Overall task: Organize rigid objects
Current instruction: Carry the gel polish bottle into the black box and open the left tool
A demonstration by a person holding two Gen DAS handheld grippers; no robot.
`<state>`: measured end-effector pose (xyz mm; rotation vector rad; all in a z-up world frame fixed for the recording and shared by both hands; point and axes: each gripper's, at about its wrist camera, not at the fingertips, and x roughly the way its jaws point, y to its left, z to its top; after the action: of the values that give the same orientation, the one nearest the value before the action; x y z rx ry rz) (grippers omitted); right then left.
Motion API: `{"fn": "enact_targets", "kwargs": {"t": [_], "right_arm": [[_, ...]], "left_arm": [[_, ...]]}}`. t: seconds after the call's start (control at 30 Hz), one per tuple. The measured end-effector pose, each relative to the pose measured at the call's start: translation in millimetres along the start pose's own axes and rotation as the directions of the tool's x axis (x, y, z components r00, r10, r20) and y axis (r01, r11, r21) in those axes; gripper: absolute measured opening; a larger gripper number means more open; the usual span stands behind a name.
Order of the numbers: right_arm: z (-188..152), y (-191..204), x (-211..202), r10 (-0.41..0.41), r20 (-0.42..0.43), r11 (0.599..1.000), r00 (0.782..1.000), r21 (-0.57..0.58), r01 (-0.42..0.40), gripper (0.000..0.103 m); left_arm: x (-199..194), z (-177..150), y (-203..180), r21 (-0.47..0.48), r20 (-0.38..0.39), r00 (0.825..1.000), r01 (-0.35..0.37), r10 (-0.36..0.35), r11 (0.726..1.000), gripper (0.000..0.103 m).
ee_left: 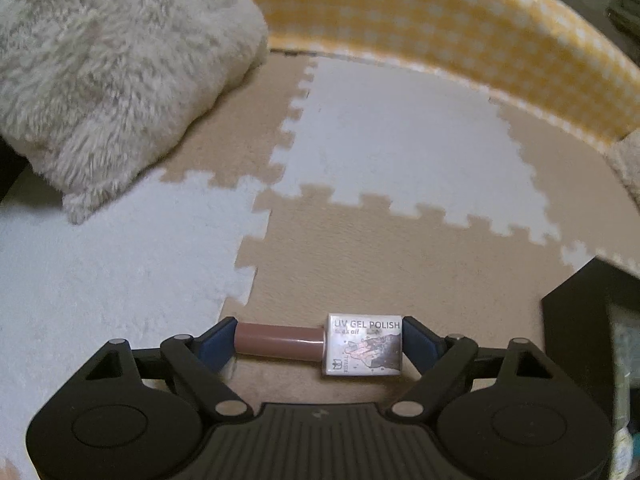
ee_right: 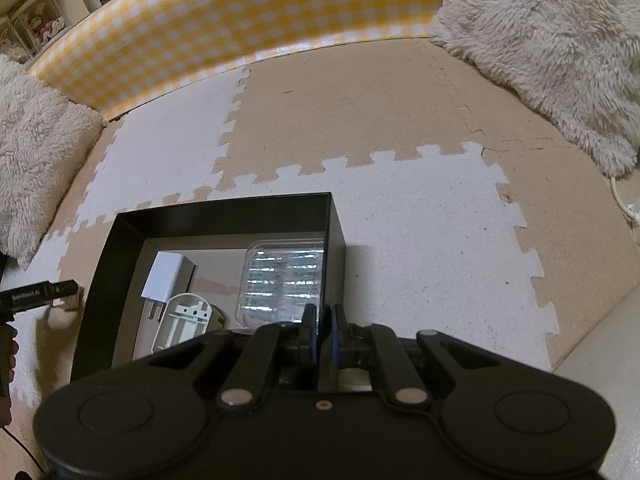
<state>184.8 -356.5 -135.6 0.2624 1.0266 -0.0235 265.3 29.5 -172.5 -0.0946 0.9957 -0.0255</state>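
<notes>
My left gripper (ee_left: 320, 340) is shut on a UV gel polish bottle (ee_left: 362, 345), held sideways between the blue pads, brown cap to the left, above the foam floor mat. My right gripper (ee_right: 324, 324) is shut on the right wall of a black box (ee_right: 338, 240), its fingers pinching the wall's rim. Inside the box lie a white USB charger (ee_right: 166, 278), a white plug adapter (ee_right: 184, 322) and a clear plastic case (ee_right: 282, 284). The box's corner shows at the right edge of the left wrist view (ee_left: 592, 320). The left gripper shows at the left edge of the right wrist view (ee_right: 60, 292).
Beige and white puzzle foam mats (ee_left: 400, 140) cover the floor. A yellow checked barrier (ee_left: 460, 20) runs along the back. Fluffy cream cushions lie at the left (ee_left: 100, 72) and, in the right wrist view, at both sides (ee_right: 552, 52).
</notes>
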Motion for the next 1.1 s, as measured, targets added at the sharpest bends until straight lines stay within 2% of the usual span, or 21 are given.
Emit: {"fn": "enact_targets", "kwargs": {"t": [0.13, 0.23, 0.4, 0.57, 0.67, 0.77, 0.97, 1.1], "right_arm": [[0.0, -0.1, 0.0, -0.001, 0.0, 1.0, 1.0, -0.001, 0.001, 0.008], [0.0, 0.1, 0.0, -0.001, 0.0, 1.0, 1.0, -0.001, 0.001, 0.008], [0.0, 0.0, 0.1, -0.003, 0.0, 1.0, 1.0, -0.003, 0.003, 0.008], [0.0, 0.1, 0.2, -0.004, -0.002, 1.0, 1.0, -0.005, 0.004, 0.008], [0.0, -0.3, 0.6, -0.005, -0.003, 1.0, 1.0, -0.006, 0.005, 0.008], [0.0, -0.7, 0.6, -0.004, -0.005, 1.0, 1.0, -0.008, 0.004, 0.008], [0.1, 0.1, 0.3, -0.005, -0.006, 1.0, 1.0, -0.009, 0.005, 0.008], [0.4, 0.0, 0.4, -0.006, -0.006, 1.0, 1.0, -0.01, 0.006, 0.008]], "left_arm": [[-20.3, 10.1, -14.5, -0.014, 0.059, 0.995, 0.082, -0.081, 0.997, 0.086], [-35.6, 13.6, -32.9, 0.005, 0.086, 0.984, 0.154, -0.154, 0.988, 0.086], [-59.1, 11.7, -72.6, 0.065, 0.094, 0.955, 0.277, -0.282, 0.959, 0.086], [-69.4, 8.5, -112.9, 0.117, 0.074, 0.926, 0.361, -0.371, 0.925, 0.086], [-69.8, 6.8, -142.0, 0.189, 0.042, 0.919, 0.378, -0.392, 0.906, 0.086], [-60.4, 4.0, -166.3, 0.239, 0.0, 0.923, 0.374, -0.386, 0.896, 0.087], [-39.8, 2.5, -192.2, 0.246, -0.023, 0.936, 0.345, -0.35, 0.906, 0.087], [-26.7, 1.4, -199.0, 0.233, -0.053, 0.94, 0.341, -0.338, 0.911, 0.087]]}}
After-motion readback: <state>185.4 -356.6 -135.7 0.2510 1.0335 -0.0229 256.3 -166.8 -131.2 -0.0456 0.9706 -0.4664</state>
